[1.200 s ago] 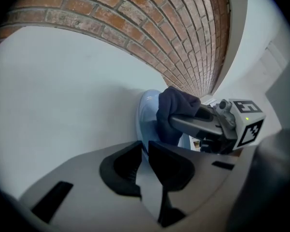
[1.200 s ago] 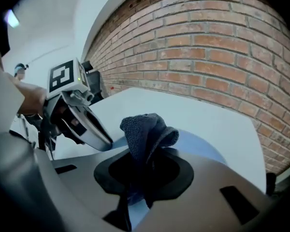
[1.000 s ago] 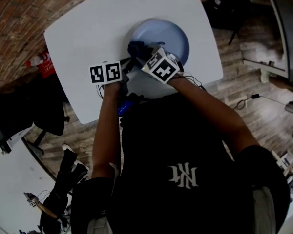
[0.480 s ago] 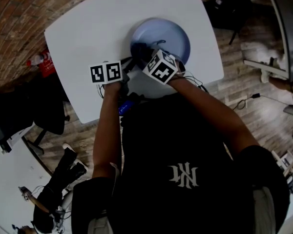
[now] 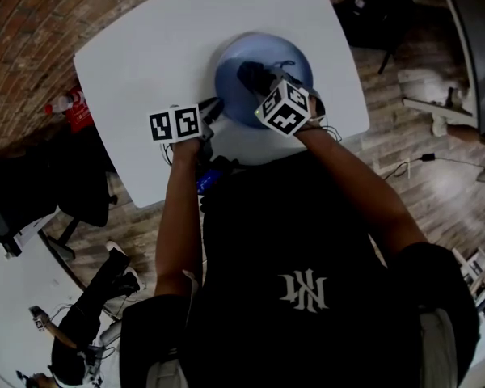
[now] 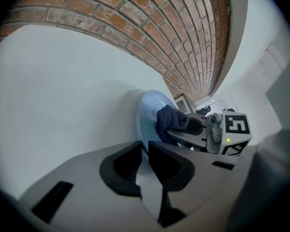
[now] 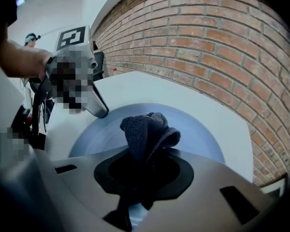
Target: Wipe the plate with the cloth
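Two pieces of print show. On the person's black shirt (image 5: pixel 303 289) is a white monogram of interlocked letters, apparently N and Y. Each gripper's cube carries black-and-white square markers. A bottle with a red label (image 5: pixel 67 103) lies on the floor left of the white table (image 5: pixel 145 47); its print is too small to read.

The blue plate (image 5: pixel 289 55) sits at the table's near right part. The left gripper (image 5: pixel 213 108) is at the plate's near left edge, and its jaws are clamped on the rim, which runs down between the black pads. The right gripper (image 5: pixel 264 83) reaches in from the near right, jaws closed on a dark cloth (image 5: pixel 253 74). The cloth's bunched end sticks out past the jaw tips over the middle of the plate and seems to touch its surface. Apart from the cloth, nothing lies on the plate.
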### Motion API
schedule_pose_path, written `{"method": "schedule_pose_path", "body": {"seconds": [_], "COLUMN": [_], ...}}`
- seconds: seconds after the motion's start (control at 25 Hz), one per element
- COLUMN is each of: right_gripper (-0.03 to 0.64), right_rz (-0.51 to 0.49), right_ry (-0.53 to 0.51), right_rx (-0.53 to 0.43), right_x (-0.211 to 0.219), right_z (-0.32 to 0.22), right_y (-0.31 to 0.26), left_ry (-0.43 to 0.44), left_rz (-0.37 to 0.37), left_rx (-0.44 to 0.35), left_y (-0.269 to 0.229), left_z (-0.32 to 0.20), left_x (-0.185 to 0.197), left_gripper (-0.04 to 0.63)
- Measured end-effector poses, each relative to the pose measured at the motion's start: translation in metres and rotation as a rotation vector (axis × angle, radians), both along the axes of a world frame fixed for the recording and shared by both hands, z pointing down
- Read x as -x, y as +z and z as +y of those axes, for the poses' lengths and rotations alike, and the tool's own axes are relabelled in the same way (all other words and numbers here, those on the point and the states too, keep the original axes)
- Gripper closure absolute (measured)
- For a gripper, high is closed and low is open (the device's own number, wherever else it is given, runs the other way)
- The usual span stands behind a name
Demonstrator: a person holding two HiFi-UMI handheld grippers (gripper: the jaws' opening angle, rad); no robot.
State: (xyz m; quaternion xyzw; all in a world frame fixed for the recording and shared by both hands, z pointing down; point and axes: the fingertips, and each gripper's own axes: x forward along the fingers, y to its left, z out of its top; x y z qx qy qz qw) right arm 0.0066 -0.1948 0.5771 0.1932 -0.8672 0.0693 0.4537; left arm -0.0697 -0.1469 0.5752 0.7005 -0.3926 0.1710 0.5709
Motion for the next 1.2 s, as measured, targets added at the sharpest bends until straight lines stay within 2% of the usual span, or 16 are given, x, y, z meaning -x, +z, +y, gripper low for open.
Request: {"method": "schedule_pose_path", "body": {"seconds": [0.6, 0.84, 1.0, 1.2], "right_gripper": [0.528, 0.528, 0.528, 0.528], "right_rz": [0.167, 0.154, 0.139, -0.044], "right_ry": [0.098, 0.13, 0.066, 0.05], "right_rx": [-0.136, -0.117, -0.126, 0.001], "right_x": [-0.087, -0.091, -0.075, -0.027], "right_z": [-0.049, -0.051, -0.044, -0.001], "right_y": [0.002, 0.001, -0.009, -0.019], "left_ry": [-0.003, 0.001, -0.007, -0.02], "left_rz": [0.004, 0.0, 0.006, 0.024], "left_rx": [0.0, -0.001, 0.007, 0.016], "left_y": [0.0, 0.0, 0.0, 0.0], "left_z": [0.0, 0.0, 0.0, 0.001], "left_x": [0.0, -0.003, -0.003, -0.004], "left_gripper": [0.552, 0.552, 0.552, 0.554]}}
